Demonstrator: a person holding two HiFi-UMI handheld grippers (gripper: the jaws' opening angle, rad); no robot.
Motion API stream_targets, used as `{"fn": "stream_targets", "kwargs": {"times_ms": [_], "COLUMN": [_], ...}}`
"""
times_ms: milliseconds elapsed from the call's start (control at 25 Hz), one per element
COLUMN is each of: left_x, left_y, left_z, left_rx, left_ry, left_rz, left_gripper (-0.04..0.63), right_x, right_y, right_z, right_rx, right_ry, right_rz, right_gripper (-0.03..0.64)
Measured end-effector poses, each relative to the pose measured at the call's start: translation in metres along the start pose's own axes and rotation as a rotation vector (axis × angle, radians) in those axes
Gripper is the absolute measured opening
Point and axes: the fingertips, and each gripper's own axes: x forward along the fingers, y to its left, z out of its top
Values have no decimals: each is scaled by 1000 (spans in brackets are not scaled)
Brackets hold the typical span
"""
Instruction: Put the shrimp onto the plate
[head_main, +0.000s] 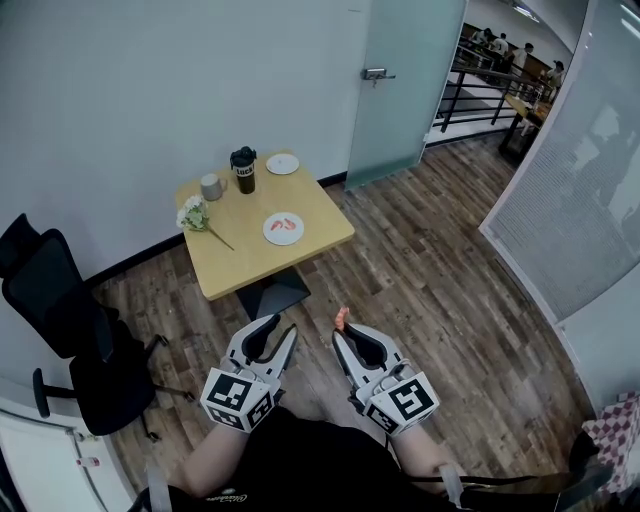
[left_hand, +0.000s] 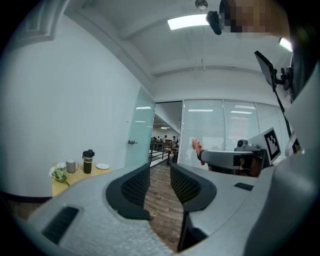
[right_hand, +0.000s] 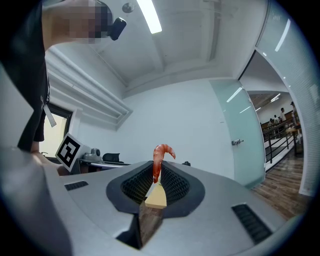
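A white plate with orange shrimp on it lies on the small wooden table, far ahead of both grippers. My right gripper is shut on another orange shrimp, which curls up out of the jaw tips. The same shrimp shows in the left gripper view at the right gripper's tip. My left gripper is held beside the right one over the wood floor. Its jaws stand apart with nothing between them.
On the table also stand a black tumbler, a grey mug, a small empty plate and a flower sprig. A black office chair is at the left. A glass door and a railing lie beyond.
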Motion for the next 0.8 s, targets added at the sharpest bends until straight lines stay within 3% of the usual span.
{"fn": "stream_targets", "kwargs": {"times_ms": [480, 800], "left_x": [-1, 18], "left_y": [-3, 6], "left_z": [-8, -8], "left_rx": [-14, -18], "left_ry": [-3, -8], "left_rz": [60, 51], "left_gripper": [130, 130], "right_x": [-5, 5], "right_y": [-1, -16], "right_z": [-9, -8], "right_rx": [-2, -25], "right_ry": [26, 30], "right_rz": [69, 65], "right_gripper": [49, 49]}}
